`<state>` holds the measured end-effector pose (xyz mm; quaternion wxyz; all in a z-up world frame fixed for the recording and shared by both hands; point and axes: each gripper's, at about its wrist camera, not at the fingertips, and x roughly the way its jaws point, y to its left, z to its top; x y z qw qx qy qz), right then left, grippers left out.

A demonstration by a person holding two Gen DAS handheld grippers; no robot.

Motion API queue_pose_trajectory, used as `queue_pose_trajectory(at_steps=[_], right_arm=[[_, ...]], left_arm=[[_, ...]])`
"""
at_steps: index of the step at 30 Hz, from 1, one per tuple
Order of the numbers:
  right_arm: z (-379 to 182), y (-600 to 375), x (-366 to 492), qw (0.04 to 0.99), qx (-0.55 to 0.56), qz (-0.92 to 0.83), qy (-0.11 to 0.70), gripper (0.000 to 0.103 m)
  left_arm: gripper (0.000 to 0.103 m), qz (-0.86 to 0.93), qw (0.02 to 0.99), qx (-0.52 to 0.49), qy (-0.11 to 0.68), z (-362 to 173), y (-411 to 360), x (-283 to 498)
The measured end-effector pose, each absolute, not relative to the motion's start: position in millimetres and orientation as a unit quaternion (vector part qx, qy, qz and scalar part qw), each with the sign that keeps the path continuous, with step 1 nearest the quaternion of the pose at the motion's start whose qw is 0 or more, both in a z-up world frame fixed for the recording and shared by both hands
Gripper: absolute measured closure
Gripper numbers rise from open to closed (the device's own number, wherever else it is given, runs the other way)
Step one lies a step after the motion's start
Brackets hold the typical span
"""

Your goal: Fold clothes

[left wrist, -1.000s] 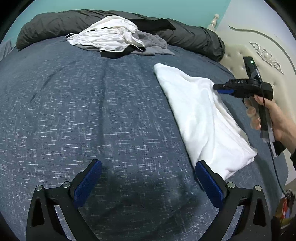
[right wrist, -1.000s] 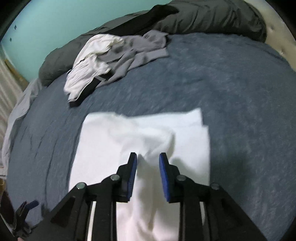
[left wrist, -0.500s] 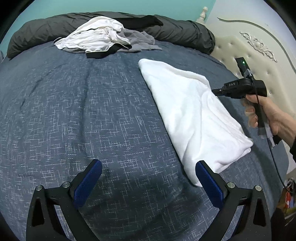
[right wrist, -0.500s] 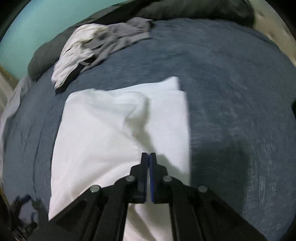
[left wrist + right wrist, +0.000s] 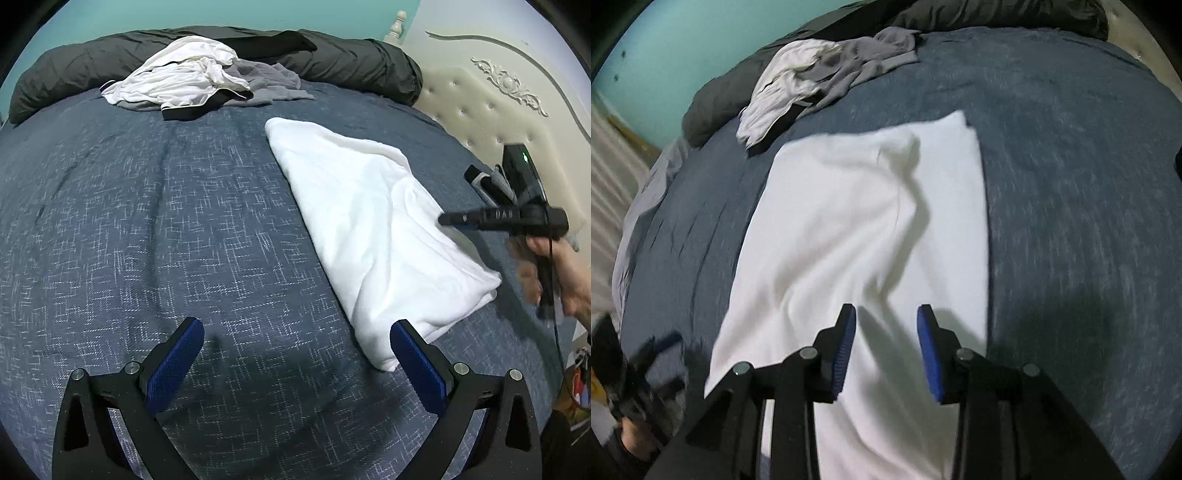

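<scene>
A folded white garment lies on the blue bedspread, right of centre in the left wrist view. My left gripper is open above the bedspread; its right pad stands beside the garment's near corner without gripping it. My right gripper hovers over the garment's near part. Its jaws are opening, a gap shows between the pads, and no cloth is pinched. In the left wrist view the right gripper is held by a hand at the garment's right edge.
A heap of unfolded white, grey and black clothes lies at the far side against a dark grey duvet. A cream tufted headboard borders the bed on the right. A small dark device lies near it.
The right gripper closed fully over the garment, then parted again while sliding along it toward its near end. The left gripper stayed open and nearly still.
</scene>
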<state>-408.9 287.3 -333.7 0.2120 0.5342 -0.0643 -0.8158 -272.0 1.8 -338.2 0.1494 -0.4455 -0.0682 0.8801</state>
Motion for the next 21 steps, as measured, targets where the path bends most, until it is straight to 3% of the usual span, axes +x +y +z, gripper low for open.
queue_pose_trajectory(at_steps=[1, 2, 6, 13, 21], right_arm=[[-336.3, 288.3, -404.0, 0.211, 0.535, -0.815, -0.064, 0.079], [-337.9, 290.9, -401.1, 0.207, 0.536, -0.816, -0.067, 0.095], [-334.6, 308.9, -395.5, 0.196, 0.522, -0.823, -0.110, 0.100], [-341.2, 334.7, -393.7, 0.182, 0.532, -0.812, -0.160, 0.099], [-325.2, 341.4, -366.4, 0.193, 0.513, -0.818, -0.174, 0.079]], left_arm=[[0.000, 0.880, 0.149, -0.446, -0.068, -338.3, 2.0, -271.9], [0.000, 0.880, 0.149, -0.446, -0.067, -338.4, 2.2, -271.7], [0.000, 0.880, 0.150, -0.446, -0.066, -338.0, 3.2, -272.0], [0.000, 0.879, 0.152, -0.448, -0.064, -338.9, 4.9, -272.4], [0.000, 0.879, 0.153, -0.447, -0.066, -338.4, 5.1, -270.9]])
